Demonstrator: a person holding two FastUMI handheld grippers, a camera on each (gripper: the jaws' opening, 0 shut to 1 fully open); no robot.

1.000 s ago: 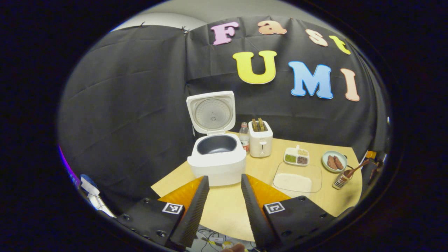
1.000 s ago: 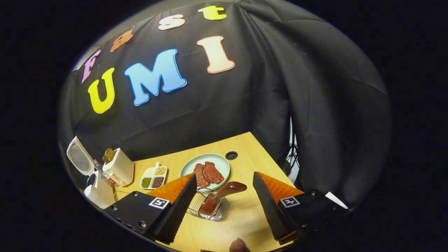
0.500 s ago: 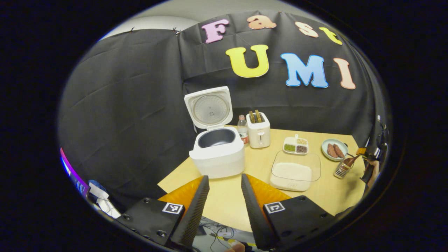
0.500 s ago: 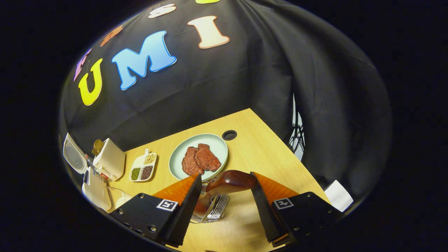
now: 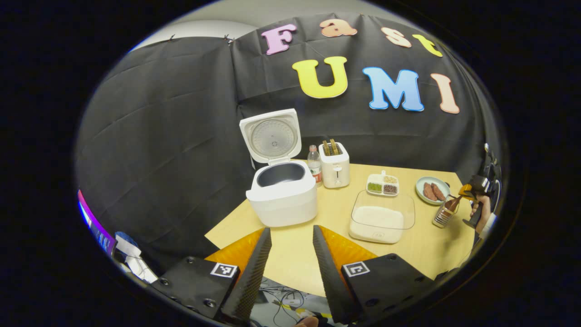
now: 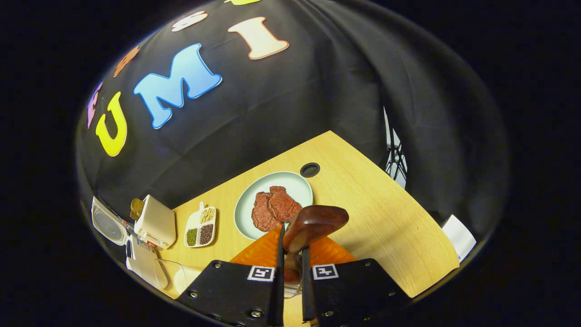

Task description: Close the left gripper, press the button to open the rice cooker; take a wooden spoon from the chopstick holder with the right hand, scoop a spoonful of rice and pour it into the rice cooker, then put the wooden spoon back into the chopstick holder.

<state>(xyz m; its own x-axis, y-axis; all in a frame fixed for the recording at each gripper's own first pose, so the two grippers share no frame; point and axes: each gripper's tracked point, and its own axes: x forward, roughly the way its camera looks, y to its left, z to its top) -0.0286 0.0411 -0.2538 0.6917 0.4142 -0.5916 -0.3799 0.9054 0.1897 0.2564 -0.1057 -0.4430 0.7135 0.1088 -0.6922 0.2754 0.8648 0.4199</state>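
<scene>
The white rice cooker (image 5: pixel 282 204) stands with its lid (image 5: pixel 271 136) up and its dark pot bare. My left gripper (image 5: pixel 291 231) hovers open over the table's near edge, well short of the cooker. A clear container of rice (image 5: pixel 382 218) sits to the right of it. At the far right, the wire chopstick holder (image 5: pixel 442 217) carries the wooden spoon (image 5: pixel 450 204), with my right gripper (image 5: pixel 472 187) and a hand (image 5: pixel 482 214) at it. In the right gripper view, my right gripper (image 6: pixel 292 247) is shut on the spoon's brown handle (image 6: pixel 315 220).
A toaster (image 5: pixel 335 164) and a bottle (image 5: pixel 313 162) stand behind the cooker. A divided dish of grains (image 5: pixel 383 185) and a plate (image 6: pixel 299 181) with meat lie past the holder. A cable hole (image 6: pixel 310 169) and the table's right edge (image 6: pixel 408 195) are close.
My right gripper's fingers have come together on the spoon handle, which stood between them half a second ago. The left gripper has drawn back a little from the cooker.
</scene>
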